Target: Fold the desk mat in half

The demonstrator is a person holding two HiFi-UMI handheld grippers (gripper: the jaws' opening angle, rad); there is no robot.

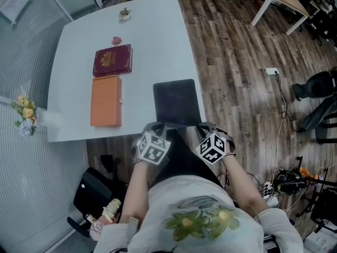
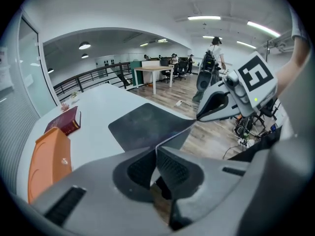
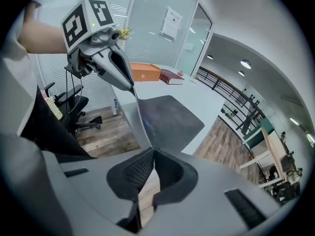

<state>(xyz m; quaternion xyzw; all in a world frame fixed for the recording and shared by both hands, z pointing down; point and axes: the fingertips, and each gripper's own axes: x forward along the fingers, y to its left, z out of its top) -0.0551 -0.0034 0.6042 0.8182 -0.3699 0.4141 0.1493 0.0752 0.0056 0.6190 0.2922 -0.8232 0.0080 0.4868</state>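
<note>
Head view: left tongs [image 1: 157, 125] and right tongs [image 1: 201, 126] side by side, both clamped on the desk mat [image 1: 177, 101]

White table [image 1: 152, 30] carries a desk mat [image 1: 176, 101], orange box [image 1: 106, 100] and maroon book [image 1: 112, 60].

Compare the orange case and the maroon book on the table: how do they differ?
The orange case is plain, with a small clasp on one edge; the maroon book bears a gold emblem. The orange case lies nearer the person, the maroon book beyond it. Both lie flat on the white table, left of the desk mat.
</note>
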